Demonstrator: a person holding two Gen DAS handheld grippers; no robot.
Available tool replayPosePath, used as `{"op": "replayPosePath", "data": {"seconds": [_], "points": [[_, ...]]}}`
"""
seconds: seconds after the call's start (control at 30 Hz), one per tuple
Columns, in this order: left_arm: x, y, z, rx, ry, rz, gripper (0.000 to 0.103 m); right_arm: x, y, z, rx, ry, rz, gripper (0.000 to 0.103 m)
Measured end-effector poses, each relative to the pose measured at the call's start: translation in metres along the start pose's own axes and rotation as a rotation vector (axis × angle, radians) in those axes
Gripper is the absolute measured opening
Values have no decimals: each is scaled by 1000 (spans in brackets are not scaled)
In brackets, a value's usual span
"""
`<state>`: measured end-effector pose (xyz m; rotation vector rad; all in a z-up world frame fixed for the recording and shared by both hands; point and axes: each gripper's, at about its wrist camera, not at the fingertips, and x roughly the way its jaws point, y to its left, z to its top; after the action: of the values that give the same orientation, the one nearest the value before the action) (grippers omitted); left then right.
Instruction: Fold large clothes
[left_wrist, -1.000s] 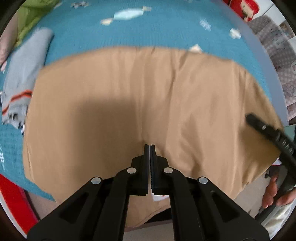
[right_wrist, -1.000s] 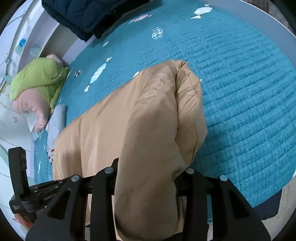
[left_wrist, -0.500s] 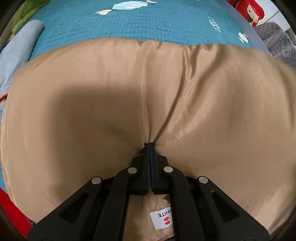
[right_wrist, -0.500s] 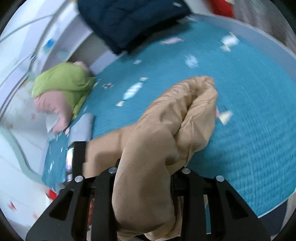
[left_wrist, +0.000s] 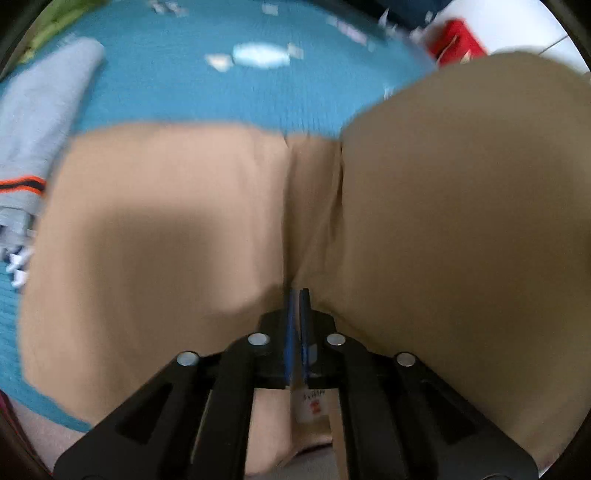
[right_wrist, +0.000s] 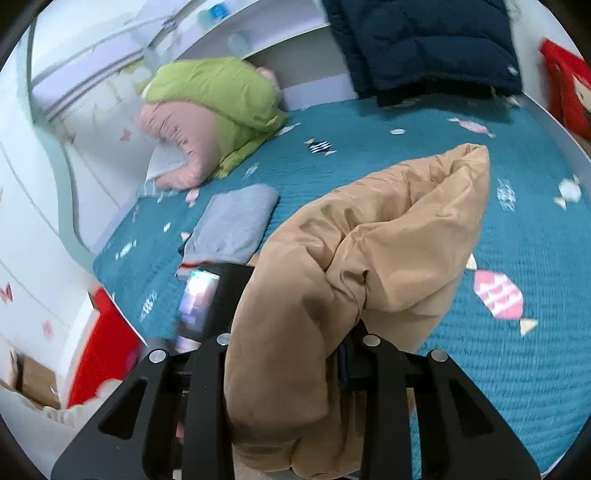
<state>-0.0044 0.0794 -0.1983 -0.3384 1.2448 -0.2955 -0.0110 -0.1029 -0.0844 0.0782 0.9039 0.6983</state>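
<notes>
Fabric fills both views: I have my right gripper (right_wrist: 291, 354) clamped on a thick bunch of the tan garment (left_wrist: 155, 236), lifted over the teal bedspread (right_wrist: 517, 387); my left gripper (left_wrist: 297, 306) pinches its near edge, fold running away from me

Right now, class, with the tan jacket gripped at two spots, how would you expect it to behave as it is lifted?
The tan jacket probably flops: it bunches and droops over the right gripper. It looks puffy, so likely light for its bulk. Its smooth sheen suggests it could slide from the left gripper, which pinches only a thin fold.
</notes>
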Motion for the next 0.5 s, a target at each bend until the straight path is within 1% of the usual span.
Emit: {"op": "replayPosePath", "data": {"seconds": [0.03,0.1,0.17,0.2,0.3,0.4,0.47,0.5], "points": [[-21,12,-1,-11,-46,15,4,5,7,2,-21,10,1,28],[-47,36,-3,-47,-97,42,5,15,21,4,-69,34,8,28],[-66,61,-6,-89,-129,76,6,34,39,6,-135,72,14,28],[-75,79,-9,-122,-145,105,7,44,46,7,-157,90,19,28],[-78,111,-20,-219,-141,170,8,80,68,6,-224,158,46,28],[-86,152,-28,-331,-128,211,8,125,86,2,-246,238,84,30],[-91,175,-42,-380,-130,231,8,157,95,-2,-230,292,113,36],[-93,186,-44,-406,-132,243,8,174,99,-4,-217,329,136,45]]}}
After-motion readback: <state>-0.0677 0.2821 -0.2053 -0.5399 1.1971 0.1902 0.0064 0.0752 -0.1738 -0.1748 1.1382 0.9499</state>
